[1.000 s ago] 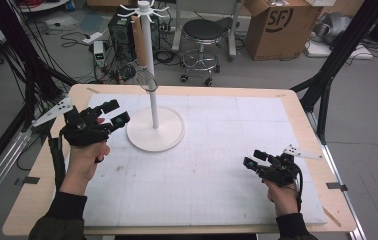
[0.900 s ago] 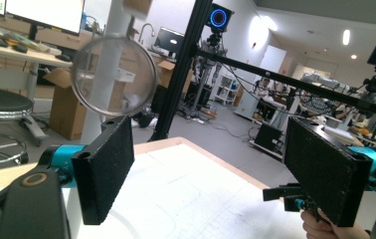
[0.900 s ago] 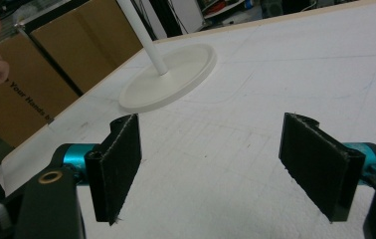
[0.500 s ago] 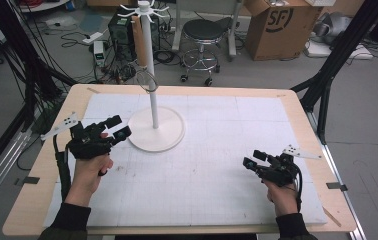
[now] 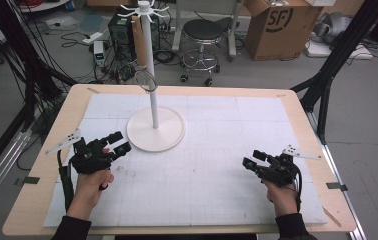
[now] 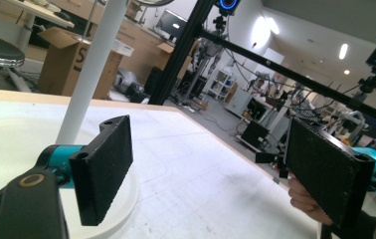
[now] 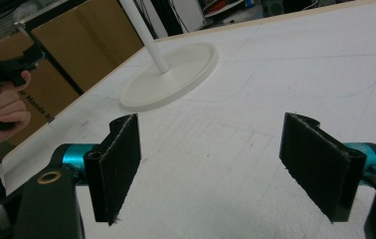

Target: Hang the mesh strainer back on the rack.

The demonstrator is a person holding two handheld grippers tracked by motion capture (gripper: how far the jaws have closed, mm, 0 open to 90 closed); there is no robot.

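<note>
A white stand with a round base (image 5: 174, 137) and a tall pole (image 5: 149, 65) rises at the table's back left; hooks (image 5: 143, 7) spread from its top. A brown strip (image 5: 139, 35) hangs from one hook, with a thin wire loop (image 5: 147, 81) below it. My left gripper (image 5: 121, 141) is low over the mat just left of the base, open, nothing between its pads (image 6: 104, 169). My right gripper (image 5: 251, 158) rests at the front right, open and empty, its jaws pointing toward the stand's base (image 7: 171, 74); the left hand (image 7: 2, 112) shows beyond.
A white mat (image 5: 217, 150) covers most of the wooden table (image 5: 32, 200). Behind the table stand a stool (image 5: 204, 32), a cardboard box (image 5: 277, 25) and cables on the floor. Black frame legs (image 5: 327, 75) rise at the right.
My left gripper has sunk toward the mat and drawn a little nearer the person, still open. The right gripper has stayed put.
</note>
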